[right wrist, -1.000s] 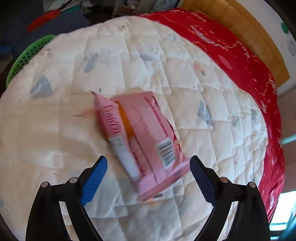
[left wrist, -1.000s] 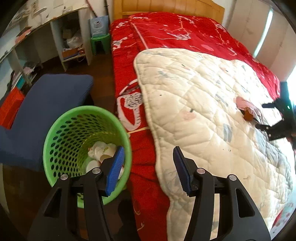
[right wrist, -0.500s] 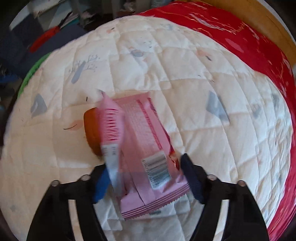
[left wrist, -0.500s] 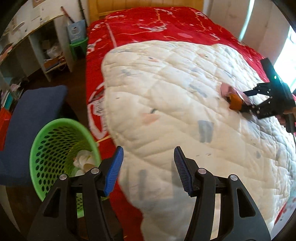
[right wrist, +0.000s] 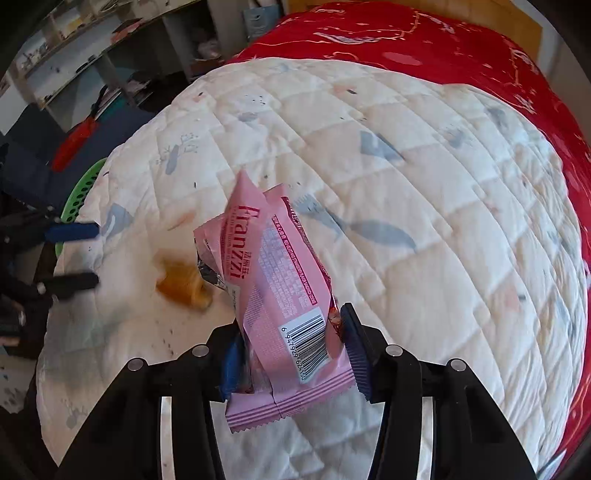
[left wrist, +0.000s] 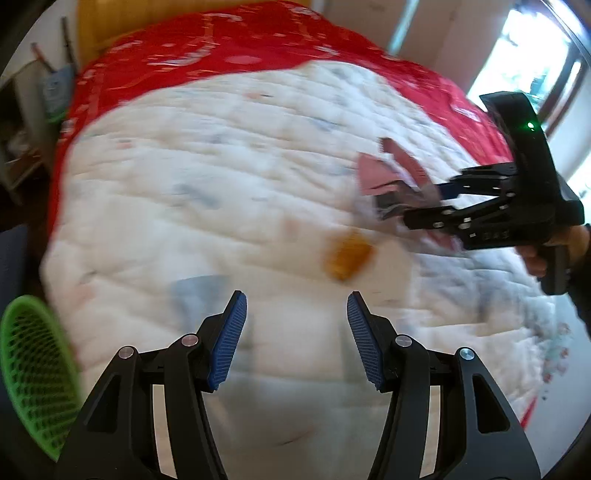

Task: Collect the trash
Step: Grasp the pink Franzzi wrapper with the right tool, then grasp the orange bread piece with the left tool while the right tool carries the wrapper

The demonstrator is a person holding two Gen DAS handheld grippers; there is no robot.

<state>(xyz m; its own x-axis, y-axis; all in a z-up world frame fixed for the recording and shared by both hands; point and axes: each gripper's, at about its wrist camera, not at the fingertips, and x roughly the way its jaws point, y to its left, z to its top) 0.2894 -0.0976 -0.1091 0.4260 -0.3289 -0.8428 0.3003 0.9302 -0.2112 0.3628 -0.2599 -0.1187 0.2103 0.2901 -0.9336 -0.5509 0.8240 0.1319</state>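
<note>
My right gripper is shut on a pink snack wrapper and holds it lifted above the white quilt. The same wrapper and right gripper show blurred in the left wrist view. An orange piece lies on the quilt under and left of the wrapper; it also shows in the left wrist view. My left gripper is open and empty, low over the quilt, short of the orange piece. The green trash basket is at the lower left, beside the bed.
A red bedspread lies under the quilt, with a wooden headboard behind. Shelves and a desk stand beyond the bed's left side. A dark blue chair and a red object sit near the basket.
My right gripper has closed on the pink wrapper and lifted it; the orange piece has dropped out onto the quilt. My left gripper has swung from the basket over the quilt.
</note>
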